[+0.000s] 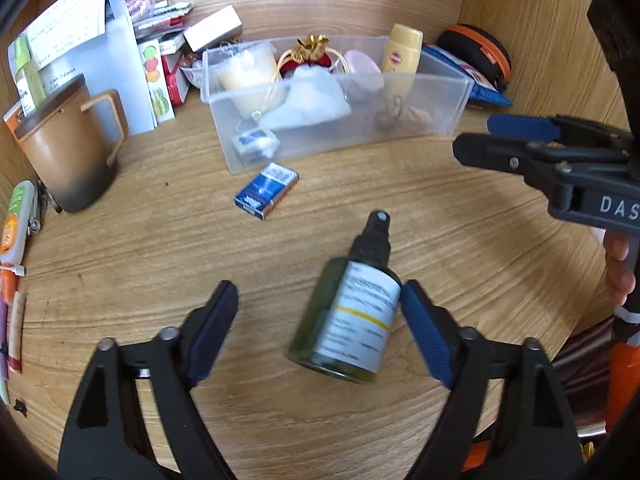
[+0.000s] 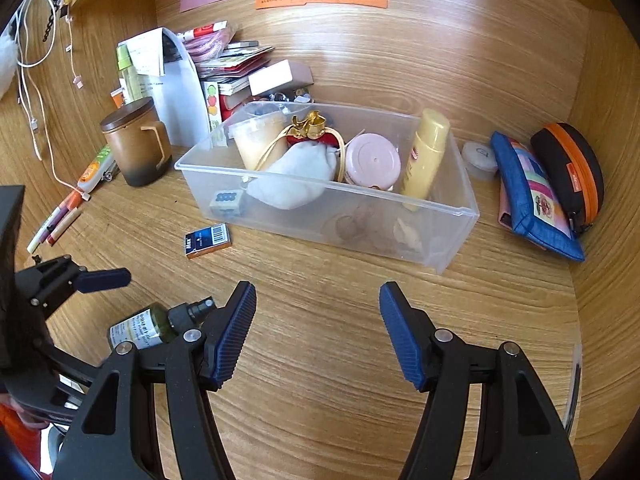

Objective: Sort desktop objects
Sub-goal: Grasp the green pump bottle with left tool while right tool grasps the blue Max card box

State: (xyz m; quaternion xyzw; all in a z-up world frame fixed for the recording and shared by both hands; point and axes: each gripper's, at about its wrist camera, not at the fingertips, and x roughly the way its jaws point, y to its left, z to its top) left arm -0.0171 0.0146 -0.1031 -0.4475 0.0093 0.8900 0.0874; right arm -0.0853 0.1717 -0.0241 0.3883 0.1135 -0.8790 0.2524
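A: How is the wooden worktop [image 2: 320, 340] laid out, largest item first?

B: A clear plastic bin [image 2: 460, 216] is set toward the back of it. Inside, a cream-filled tub [image 2: 256, 140], a white pouch [image 2: 296, 178], a pink-lidded jar [image 2: 372, 160] and an upright yellow bottle [image 2: 426, 156] are seen. A brown mug [image 2: 136, 144] with a dark lid is placed to the left of the bin, in front of a stack of papers and boxes [image 2: 180, 80]. To the right of the bin, a blue patterned pouch [image 2: 532, 196] is leaned against a black case with an orange zip [image 2: 568, 168].

A: Where is the spray bottle located?

B: The green spray bottle [image 1: 352, 312] is lying on its side on the front of the worktop, its black nozzle pointed toward the bin. A small blue box [image 1: 267, 191] is lying between it and the bin, apart from both.

A: What is the state of the left tongs?

B: The left tongs [image 1: 320, 328] are released. The bottle is located between the pads; the right-hand pad [image 1: 424, 332] is just beside or touching its label, while the other pad is well apart from it. No grip is established.

A: And the right tongs?

B: The right tongs [image 2: 318, 332] are released as well, with only bare worktop between the pads.
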